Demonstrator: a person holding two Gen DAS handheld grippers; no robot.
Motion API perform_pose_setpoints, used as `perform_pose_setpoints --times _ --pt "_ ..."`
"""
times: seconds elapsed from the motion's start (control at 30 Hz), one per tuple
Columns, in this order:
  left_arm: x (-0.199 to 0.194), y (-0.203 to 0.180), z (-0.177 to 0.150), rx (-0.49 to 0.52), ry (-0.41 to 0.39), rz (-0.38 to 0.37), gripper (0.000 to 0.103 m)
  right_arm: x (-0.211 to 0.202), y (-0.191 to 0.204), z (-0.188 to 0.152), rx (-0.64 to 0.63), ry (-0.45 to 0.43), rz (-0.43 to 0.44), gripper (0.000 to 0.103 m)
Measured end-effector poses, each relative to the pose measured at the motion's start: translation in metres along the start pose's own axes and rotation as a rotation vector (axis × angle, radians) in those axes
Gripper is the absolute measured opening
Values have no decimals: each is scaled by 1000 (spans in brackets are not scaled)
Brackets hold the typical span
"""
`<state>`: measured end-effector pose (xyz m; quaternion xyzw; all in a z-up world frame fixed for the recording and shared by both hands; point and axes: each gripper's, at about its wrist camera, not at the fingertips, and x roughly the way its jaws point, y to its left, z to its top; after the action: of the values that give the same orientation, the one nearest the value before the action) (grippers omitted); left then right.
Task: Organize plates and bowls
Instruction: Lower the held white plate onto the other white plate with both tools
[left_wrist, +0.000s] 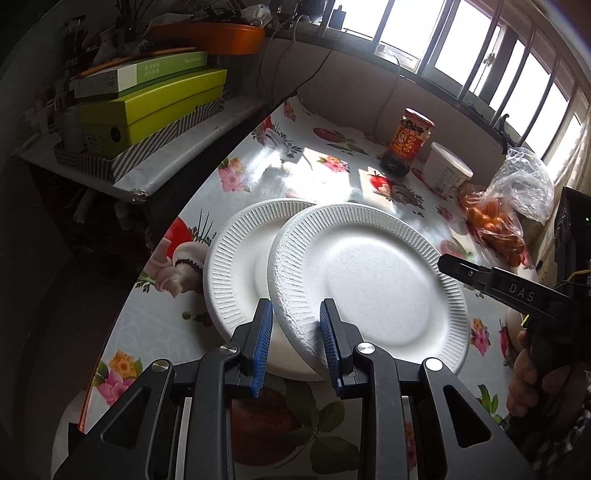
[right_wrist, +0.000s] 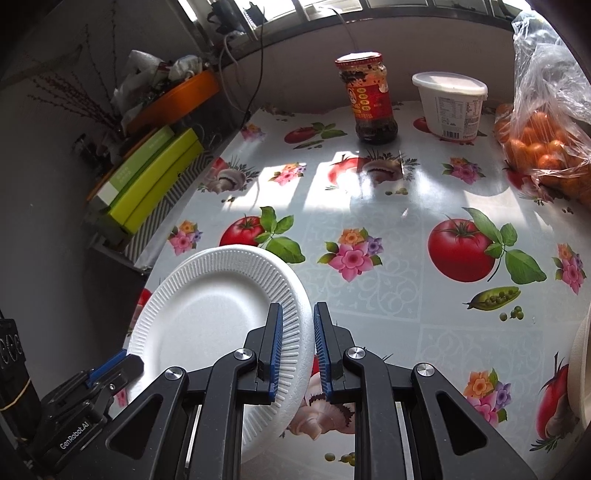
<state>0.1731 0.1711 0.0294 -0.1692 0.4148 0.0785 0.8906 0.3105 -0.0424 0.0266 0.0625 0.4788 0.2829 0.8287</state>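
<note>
Left wrist view, white ribbed foam plate (left_wrist: 376, 273), tilted, overlapping second plate (left_wrist: 236, 266)

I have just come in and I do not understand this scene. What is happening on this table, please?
A person is sorting white foam plates with a handheld gripper in each hand. The left gripper has its blue pads around the near rim of the upper plate, which is tilted over a second plate lying on the flowered tablecloth. The right gripper has its pads around the same plate's opposite rim. A chili sauce jar, a white tub and a bag of oranges stand behind.
</note>
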Motion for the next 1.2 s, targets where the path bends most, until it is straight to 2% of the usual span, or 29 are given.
perform_pose_setpoints --times 0.6,1.2 --pt "20 34 12 -28 11 78 28 45 25 8 -46 48 27 17" --pt "39 38 13 -10 42 118 28 65 27 8 -73 71 9 17"
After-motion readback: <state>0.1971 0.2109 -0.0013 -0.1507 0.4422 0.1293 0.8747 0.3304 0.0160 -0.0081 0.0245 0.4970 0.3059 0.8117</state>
